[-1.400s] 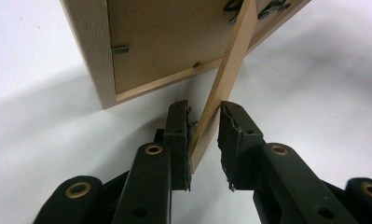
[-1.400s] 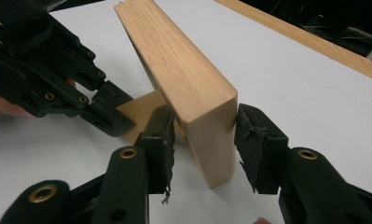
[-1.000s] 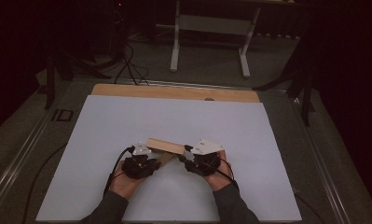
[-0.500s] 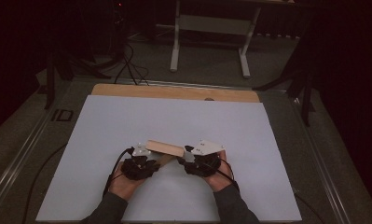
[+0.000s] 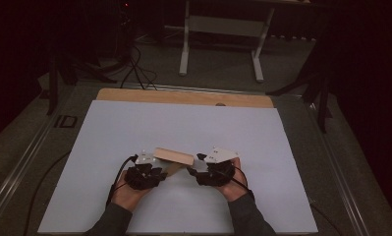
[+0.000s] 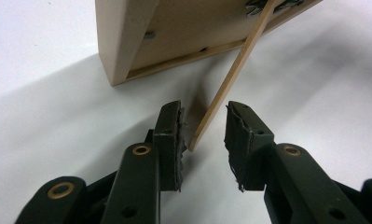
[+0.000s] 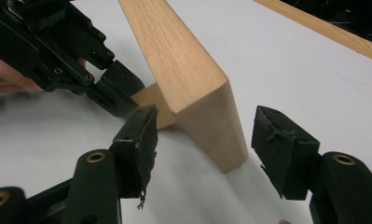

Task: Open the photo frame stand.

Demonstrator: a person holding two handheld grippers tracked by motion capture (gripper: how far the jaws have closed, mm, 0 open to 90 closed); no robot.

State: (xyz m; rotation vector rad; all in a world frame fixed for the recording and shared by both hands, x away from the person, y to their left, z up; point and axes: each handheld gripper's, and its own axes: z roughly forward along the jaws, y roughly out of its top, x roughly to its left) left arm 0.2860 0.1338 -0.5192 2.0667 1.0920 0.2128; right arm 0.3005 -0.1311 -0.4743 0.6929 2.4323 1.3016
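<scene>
Item under work: a wooden frame point(image 5: 174, 156), stood on the white desk point(image 5: 183, 128) near its 6 o'clock edge, between the two hands. In the left gripper view the frame's point(image 6: 141, 37) open back shows a recessed panel, and a thin strut point(image 6: 230, 79) runs down from it to the desk.

Left tongs point(image 5: 160, 172): at the frame's 7 o'clock. Its jaws have just been opening and now stand narrowly apart, with the strut's foot between them; the left pad point(image 6: 174, 140) appears to sit just beside the strut and the right pad is apart from it. No grip.

Right tongs point(image 5: 193, 172): at the frame's 5 o'clock. Its jaws have just been opening and now stand wide, either side of the frame's end point(image 7: 211, 121), neither pad touching.

Handling, as judged: the frame is solid, stiff timber, probably light, with smooth faces that could slip under a weak pinch. The thick rails are the sound place to hold, across their flat faces near a corner. The strut is thin and looks easily bent or snapped at its hinge; grip it lightly near its free end only, and never lift the frame by it. The front is not visible; if glazed, it is fragile.
</scene>
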